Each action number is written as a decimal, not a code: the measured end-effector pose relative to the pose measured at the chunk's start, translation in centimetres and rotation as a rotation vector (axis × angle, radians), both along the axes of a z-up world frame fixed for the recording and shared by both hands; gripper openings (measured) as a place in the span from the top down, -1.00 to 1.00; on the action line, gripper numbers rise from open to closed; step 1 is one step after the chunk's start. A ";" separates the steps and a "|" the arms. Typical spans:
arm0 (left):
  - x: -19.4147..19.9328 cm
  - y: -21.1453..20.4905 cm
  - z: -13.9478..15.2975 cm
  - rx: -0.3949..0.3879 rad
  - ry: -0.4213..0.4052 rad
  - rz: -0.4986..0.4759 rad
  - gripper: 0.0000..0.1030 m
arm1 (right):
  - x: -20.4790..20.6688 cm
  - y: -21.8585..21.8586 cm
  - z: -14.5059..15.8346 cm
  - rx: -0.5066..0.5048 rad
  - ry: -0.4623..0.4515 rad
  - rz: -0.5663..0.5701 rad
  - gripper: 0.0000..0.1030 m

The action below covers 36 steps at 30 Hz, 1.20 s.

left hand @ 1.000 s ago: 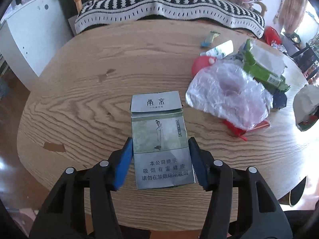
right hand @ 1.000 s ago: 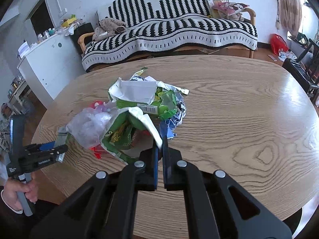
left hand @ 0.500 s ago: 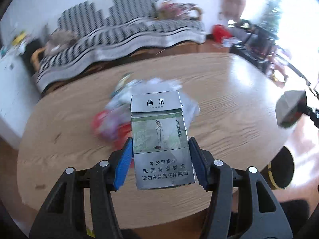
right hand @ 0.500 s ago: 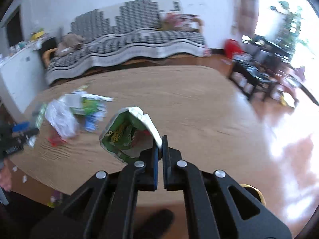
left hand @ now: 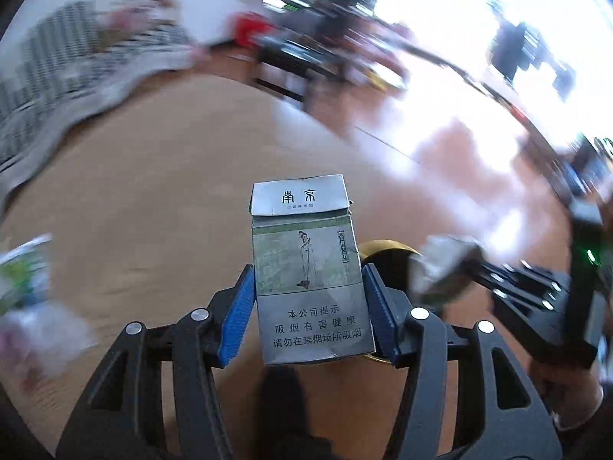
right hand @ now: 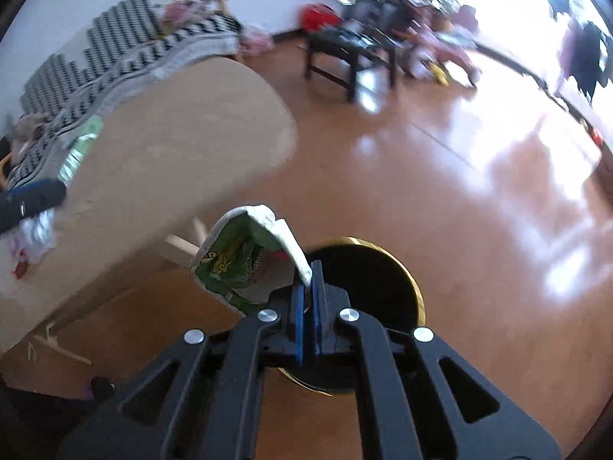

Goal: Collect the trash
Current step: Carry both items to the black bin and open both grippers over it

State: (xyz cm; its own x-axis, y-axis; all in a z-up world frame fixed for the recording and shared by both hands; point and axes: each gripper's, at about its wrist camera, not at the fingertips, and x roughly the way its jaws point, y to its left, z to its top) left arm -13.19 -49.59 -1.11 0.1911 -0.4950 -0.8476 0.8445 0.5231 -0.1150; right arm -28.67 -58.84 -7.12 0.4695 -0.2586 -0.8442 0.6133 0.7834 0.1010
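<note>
Left gripper (left hand: 308,299) clamps an upright cigarette pack (left hand: 310,268) above the table edge. Right gripper (right hand: 306,280), jaws together, pinches a green snack wrapper (right hand: 237,264) over the gold-rimmed black bin (right hand: 406,287).

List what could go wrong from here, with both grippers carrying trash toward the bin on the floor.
1. The right gripper pinches only one edge of the green snack bag, which hangs off to the side of the gold-rimmed bin; released there, it could drop on the floor.
2. The left gripper holds the cigarette pack close beside the right one; the two could collide over the narrow bin.
</note>
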 end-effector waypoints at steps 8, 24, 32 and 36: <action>-4.4 -9.0 -9.6 0.192 0.057 -0.288 -0.07 | -4.6 -4.1 -5.6 0.070 0.112 -0.062 0.92; -6.0 -10.4 -11.6 0.202 -0.024 -0.378 -0.75 | -4.1 -6.7 -8.3 0.158 0.146 -0.132 0.91; -2.3 -6.3 -6.2 0.045 0.027 -0.239 -0.79 | -2.2 -4.3 -5.3 0.009 0.152 -0.088 -0.62; 0.1 -1.1 -1.3 -0.048 -0.026 -0.160 -0.84 | -0.6 -3.0 -2.8 0.020 0.092 -0.079 -0.63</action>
State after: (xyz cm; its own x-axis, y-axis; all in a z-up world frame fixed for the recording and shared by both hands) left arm -13.09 -50.66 -2.41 0.1285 -0.5606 -0.8181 0.9197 0.3759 -0.1132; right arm -29.23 -61.81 -9.88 0.3687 -0.2743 -0.8881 0.6802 0.7308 0.0567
